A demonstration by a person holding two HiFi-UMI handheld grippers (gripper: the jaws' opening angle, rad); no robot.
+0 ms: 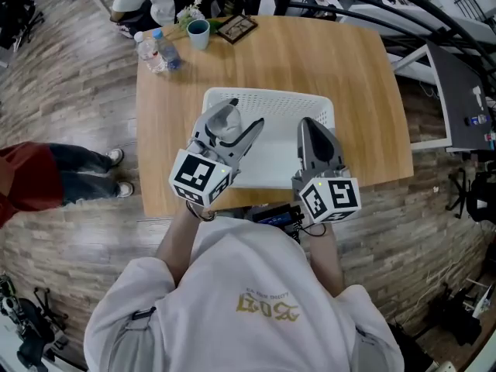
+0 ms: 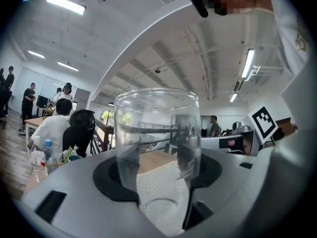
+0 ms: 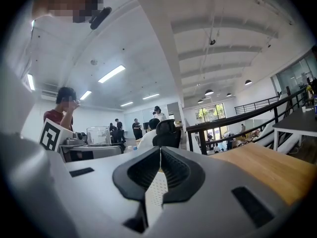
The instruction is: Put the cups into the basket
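Note:
A clear glass cup [image 1: 225, 121] is clamped between the jaws of my left gripper [image 1: 232, 124], held over the left part of the white perforated basket [image 1: 267, 96]. In the left gripper view the cup [image 2: 157, 133] stands upright between the dark pads, with the basket [image 2: 157, 182] showing through it. My right gripper [image 1: 310, 124] hovers over the basket's right part, its jaws shut with nothing between them [image 3: 160, 152]. A teal cup [image 1: 198, 33] stands at the table's far left corner.
The wooden table [image 1: 349, 91] also carries two water bottles [image 1: 155, 53], a small plant and a picture frame [image 1: 236, 28] near the teal cup. A seated person is behind the far edge; another person's legs [image 1: 70, 173] are left of the table.

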